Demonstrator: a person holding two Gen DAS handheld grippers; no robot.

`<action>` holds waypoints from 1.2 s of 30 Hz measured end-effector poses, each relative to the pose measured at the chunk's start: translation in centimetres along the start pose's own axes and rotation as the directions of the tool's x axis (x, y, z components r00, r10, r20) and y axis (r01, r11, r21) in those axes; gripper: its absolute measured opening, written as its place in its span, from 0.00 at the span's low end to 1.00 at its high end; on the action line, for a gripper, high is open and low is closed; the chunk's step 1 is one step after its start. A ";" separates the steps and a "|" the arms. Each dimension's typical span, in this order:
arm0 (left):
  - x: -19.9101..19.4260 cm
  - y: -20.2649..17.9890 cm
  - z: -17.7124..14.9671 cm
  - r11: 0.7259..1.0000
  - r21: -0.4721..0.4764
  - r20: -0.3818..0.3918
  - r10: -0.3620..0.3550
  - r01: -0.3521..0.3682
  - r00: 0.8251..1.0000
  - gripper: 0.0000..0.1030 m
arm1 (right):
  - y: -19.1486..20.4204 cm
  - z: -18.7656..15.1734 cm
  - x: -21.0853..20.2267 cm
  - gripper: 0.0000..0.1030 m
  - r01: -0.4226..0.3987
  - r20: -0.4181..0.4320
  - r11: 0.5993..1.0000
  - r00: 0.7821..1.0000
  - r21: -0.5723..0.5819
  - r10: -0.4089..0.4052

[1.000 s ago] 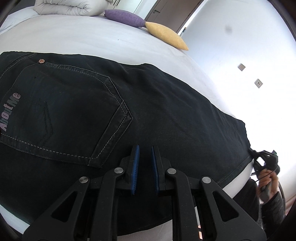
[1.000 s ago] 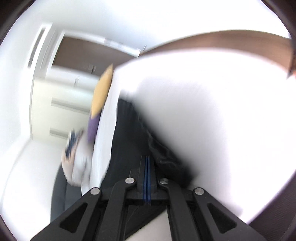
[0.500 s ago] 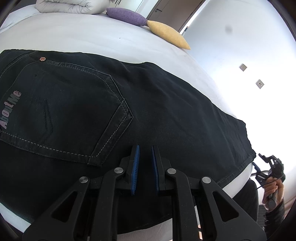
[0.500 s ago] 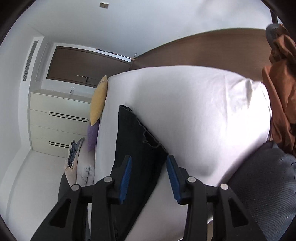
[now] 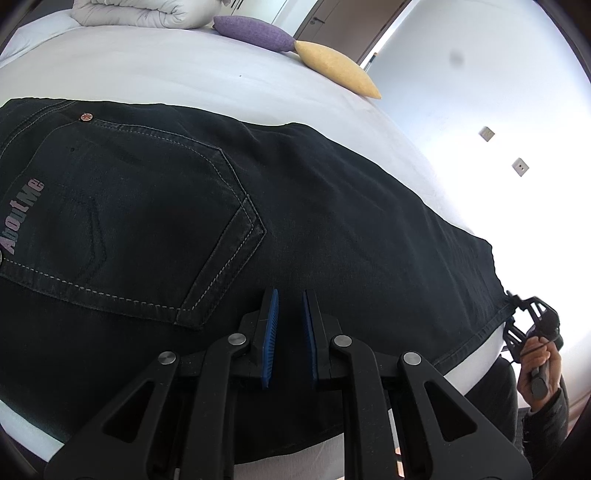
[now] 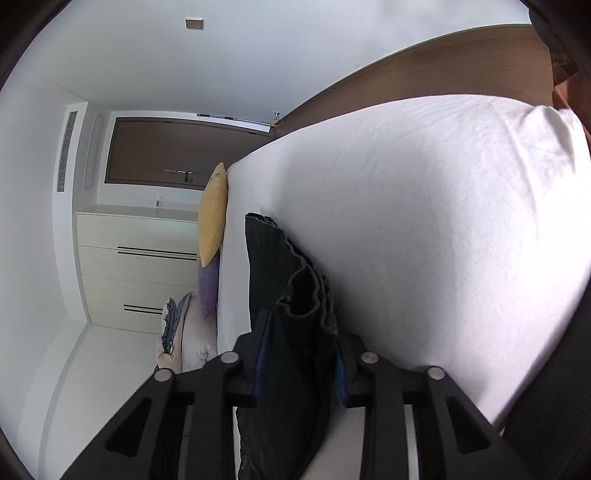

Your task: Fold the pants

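Black jeans (image 5: 314, 206) lie folded lengthwise on a white bed (image 5: 155, 74), back pocket up at the left. My left gripper (image 5: 289, 295) hovers just over the seat near the front edge, jaws slightly apart and empty. My right gripper (image 5: 517, 306) shows at the far right by the leg hems. In the right wrist view the right gripper (image 6: 300, 325) is open, with the layered hems (image 6: 303, 295) between its blue pads (image 6: 261, 354); the jeans (image 6: 266, 258) run away along the bed (image 6: 424, 221).
A yellow cushion (image 5: 336, 68), a purple cushion (image 5: 255, 33) and a rolled white duvet (image 5: 140, 13) lie at the bed's far end. White drawers (image 6: 136, 266) and a brown door (image 6: 166, 151) stand beyond. The bed edge drops off near the hems.
The right gripper opened and drew back from the hems, then moved in again so its open jaws straddle them. The left gripper stayed put.
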State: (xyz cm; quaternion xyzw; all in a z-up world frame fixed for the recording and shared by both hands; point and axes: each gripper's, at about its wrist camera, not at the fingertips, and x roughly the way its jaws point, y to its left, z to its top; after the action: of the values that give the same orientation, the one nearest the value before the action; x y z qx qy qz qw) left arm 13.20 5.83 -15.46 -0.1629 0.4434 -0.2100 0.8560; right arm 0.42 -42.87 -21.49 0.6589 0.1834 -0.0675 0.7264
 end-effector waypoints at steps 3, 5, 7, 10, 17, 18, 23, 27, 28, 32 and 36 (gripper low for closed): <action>-0.1 0.1 0.0 1.000 -0.001 0.000 -0.002 0.002 1.000 0.12 | -0.4 0.0 0.3 0.11 -0.005 0.005 1.000 1.000 0.010 0.005; 0.0 0.1 0.0 1.000 -0.006 0.001 -0.005 0.005 1.000 0.12 | 0.0 0.0 0.3 0.11 0.009 0.011 1.000 1.000 -0.007 -0.009; 0.0 0.1 0.0 1.000 -0.011 0.000 -0.007 0.007 1.000 0.12 | 0.7 -0.3 0.2 0.11 0.035 0.022 0.999 0.999 -0.042 -0.034; 0.0 0.2 0.1 1.000 -0.024 -0.002 -0.009 0.009 1.000 0.13 | 3.6 -1.2 1.1 0.11 0.086 0.032 0.979 0.996 -0.185 -0.081; -0.4 -1.2 1.3 0.996 -0.078 -0.017 -0.048 0.046 0.999 0.13 | 13.2 -13.2 6.1 0.11 0.121 -0.033 0.638 0.974 -0.761 -0.224; -0.4 -1.7 1.4 0.996 -0.072 -0.021 -0.056 0.055 0.998 0.13 | 13.9 -15.8 7.0 0.11 0.122 -0.022 0.540 0.968 -0.833 -0.252; 0.0 -4.4 2.3 0.989 -0.078 -0.015 -0.127 0.125 0.992 0.87 | 11.9 -26.3 12.0 0.11 0.121 0.052 0.150 0.916 -0.981 -0.398; 1.6 -5.9 3.0 0.975 -0.129 -0.040 -0.189 0.182 0.981 0.89 | 11.4 -27.7 11.8 0.11 0.145 0.117 0.050 0.922 -0.988 -0.369; 2.4 -6.4 3.2 0.969 -0.143 -0.063 -0.211 0.200 0.976 0.89 | 11.5 -27.8 11.7 0.11 0.153 0.129 0.036 0.922 -0.988 -0.364; 4.8 -8.5 4.6 0.932 -0.198 -0.122 -0.332 0.305 0.936 0.89 | 12.3 -29.6 10.7 0.11 0.191 0.205 -0.073 0.927 -0.979 -0.314; 6.7 -9.9 6.0 0.917 -0.217 -0.184 -0.376 0.335 0.908 0.89 | 12.9 -31.3 10.3 0.11 0.207 0.245 -0.161 0.930 -0.965 -0.273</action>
State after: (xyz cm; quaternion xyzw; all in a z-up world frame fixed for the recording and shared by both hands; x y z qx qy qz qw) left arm 19.50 -5.54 -12.17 -0.2935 0.5161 -0.3388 0.7299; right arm 8.74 -9.04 -15.09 -0.1426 0.3069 -0.0282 0.9406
